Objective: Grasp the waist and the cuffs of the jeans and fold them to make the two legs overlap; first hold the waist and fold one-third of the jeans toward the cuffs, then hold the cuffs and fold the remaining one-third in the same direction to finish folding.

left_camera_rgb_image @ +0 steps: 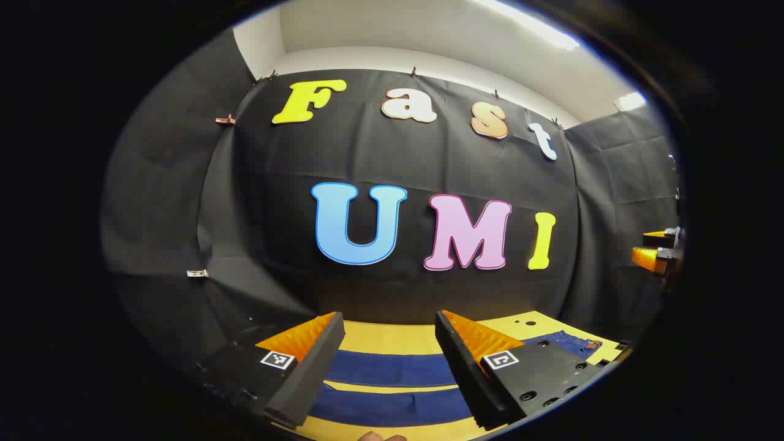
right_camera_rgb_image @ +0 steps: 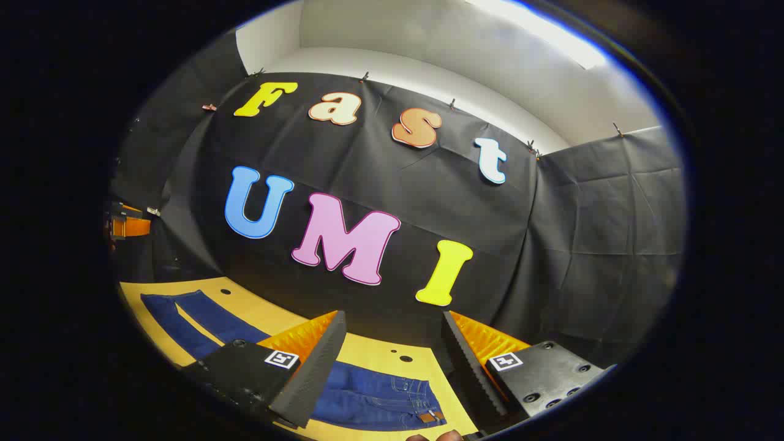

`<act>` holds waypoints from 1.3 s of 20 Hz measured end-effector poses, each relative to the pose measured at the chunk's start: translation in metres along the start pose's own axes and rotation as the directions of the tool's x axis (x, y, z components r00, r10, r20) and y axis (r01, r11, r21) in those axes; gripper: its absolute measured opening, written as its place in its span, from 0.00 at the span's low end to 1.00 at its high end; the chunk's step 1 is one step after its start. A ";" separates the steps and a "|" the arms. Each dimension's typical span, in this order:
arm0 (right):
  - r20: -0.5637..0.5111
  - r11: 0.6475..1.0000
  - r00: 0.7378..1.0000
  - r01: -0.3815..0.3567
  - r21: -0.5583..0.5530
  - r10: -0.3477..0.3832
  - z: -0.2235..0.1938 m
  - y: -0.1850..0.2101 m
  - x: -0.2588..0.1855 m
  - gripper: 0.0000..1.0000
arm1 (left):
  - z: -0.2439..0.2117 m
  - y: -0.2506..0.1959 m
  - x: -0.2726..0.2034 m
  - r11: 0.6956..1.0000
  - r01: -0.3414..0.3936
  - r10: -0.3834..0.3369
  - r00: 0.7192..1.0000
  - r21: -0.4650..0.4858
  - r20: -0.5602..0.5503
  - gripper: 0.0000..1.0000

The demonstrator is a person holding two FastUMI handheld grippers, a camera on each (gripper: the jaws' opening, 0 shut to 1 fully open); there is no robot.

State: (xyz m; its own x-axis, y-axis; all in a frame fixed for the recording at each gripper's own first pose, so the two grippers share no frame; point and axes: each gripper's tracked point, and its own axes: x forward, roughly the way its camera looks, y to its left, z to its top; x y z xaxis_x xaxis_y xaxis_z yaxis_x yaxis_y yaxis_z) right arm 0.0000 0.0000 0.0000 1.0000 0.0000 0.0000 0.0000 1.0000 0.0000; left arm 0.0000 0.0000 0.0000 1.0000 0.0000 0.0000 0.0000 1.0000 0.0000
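Blue jeans lie spread flat on a yellow table, the two legs side by side with a strip of table between them. My left gripper hovers open above the legs, nothing between its fingers. In the right gripper view the jeans' waist with its belt loops lies below my right gripper, which is open and holds nothing. The legs stretch away to the left. The right gripper shows at the far right edge of the left gripper view, and the left gripper at the far left of the right gripper view.
Black cloth walls close the booth behind and beside the table. Small round holes dot the yellow tabletop near the back edge. A fingertip shows at the bottom edge of the left gripper view.
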 end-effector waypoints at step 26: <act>-0.151 0.881 0.981 -0.176 -0.439 0.121 -0.072 0.007 0.018 0.96 | -0.099 0.024 0.044 0.826 0.398 -0.293 0.908 0.399 -0.300 0.97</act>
State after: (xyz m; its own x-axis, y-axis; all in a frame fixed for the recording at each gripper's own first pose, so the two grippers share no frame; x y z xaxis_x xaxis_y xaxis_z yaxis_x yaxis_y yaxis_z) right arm 0.0183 0.0066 -0.0721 0.9811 0.1210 -0.1508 -0.1761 0.8812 -0.4387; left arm 0.0436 0.0236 -0.0987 0.9079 -0.2928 -0.3000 0.3982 0.8262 0.3986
